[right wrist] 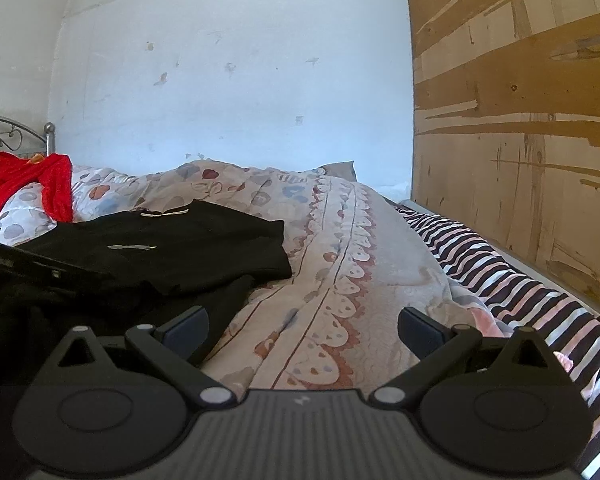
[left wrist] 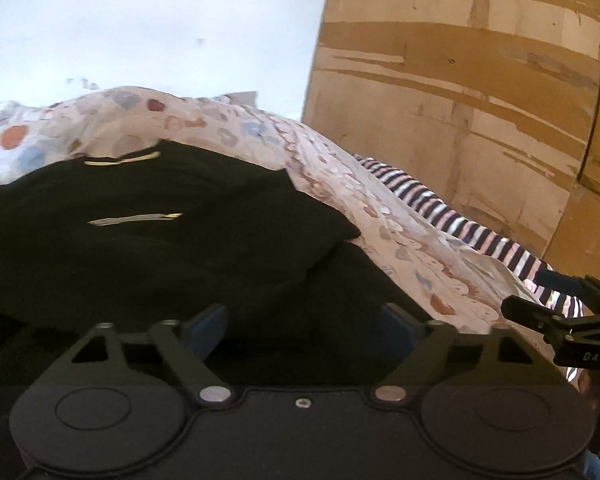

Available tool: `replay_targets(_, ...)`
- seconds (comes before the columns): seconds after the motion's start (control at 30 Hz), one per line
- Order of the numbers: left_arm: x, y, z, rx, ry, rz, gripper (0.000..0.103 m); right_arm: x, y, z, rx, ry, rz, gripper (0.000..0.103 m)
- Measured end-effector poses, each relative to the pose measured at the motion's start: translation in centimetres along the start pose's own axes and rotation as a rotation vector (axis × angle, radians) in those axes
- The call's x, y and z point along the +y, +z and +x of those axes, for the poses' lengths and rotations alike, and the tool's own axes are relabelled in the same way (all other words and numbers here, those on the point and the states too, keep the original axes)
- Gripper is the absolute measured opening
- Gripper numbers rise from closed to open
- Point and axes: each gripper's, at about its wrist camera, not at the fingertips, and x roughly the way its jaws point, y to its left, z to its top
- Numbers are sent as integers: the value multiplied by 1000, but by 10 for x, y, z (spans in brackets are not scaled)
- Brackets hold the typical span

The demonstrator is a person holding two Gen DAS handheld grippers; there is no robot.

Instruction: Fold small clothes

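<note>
A patterned quilt (right wrist: 340,264) covers the bed, with a striped sheet (right wrist: 512,280) along its right edge against a worn wooden panel (right wrist: 520,120). A red garment (right wrist: 24,184) lies far left of the right gripper (right wrist: 302,330), near a metal bedpost (right wrist: 50,136) and a scuffed white wall (right wrist: 236,80).

The black shirt (right wrist: 172,248) lies on the quilt ahead and to the left of the right gripper, collar end away from the camera, its long axis running away from the jaws. It is partly folded, a sleeve doubled over the body; a pale neck label and a small pale chest mark show on the otherwise plain black cloth.

The left gripper (left wrist: 304,330) sits low over the shirt's (left wrist: 160,232) near hem, jaws spread, black cloth between and under its blue pads (left wrist: 206,326); whether they touch it cannot be told. The right gripper hangs over bare quilt just right of the shirt's edge, jaws released and holding nothing.
</note>
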Motion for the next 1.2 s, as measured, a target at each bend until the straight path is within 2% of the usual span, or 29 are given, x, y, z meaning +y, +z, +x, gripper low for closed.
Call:
replay_targets(0.1, 8, -5, -24, -19, 60, -6, 99, 7, -3, -4, 22, 24, -5, 103)
replay_targets(0.2, 19, -13, -53, -35, 137, -13, 102, 18, -6, -9, 35, 54, -20, 103)
replay_targets(0.47, 70, -53, -130, 16, 422, -63, 102, 50, -13, -31, 88, 153, -23, 103)
replay_targets(0.6, 101, -81, -162, 57, 518, -115, 102, 70, -17, -43, 114, 194, -57, 103)
replay_targets(0.73, 126, -104, -181, 98, 556, -180, 102, 92, -23, -48, 157, 209, -106, 103)
replay_targets(0.83, 137, -118, -186, 125, 552, -219, 102, 102, -30, -50, 185, 209, -143, 103)
replay_targets(0.97, 141, -128, -189, 131, 545, -224, 102, 108, -43, -56, 212, 120, -287, 103)
replay_targets(1.2, 131, -126, -193, 124, 571, -202, 102, 86, -43, -88, 154, 167, -416, 103)
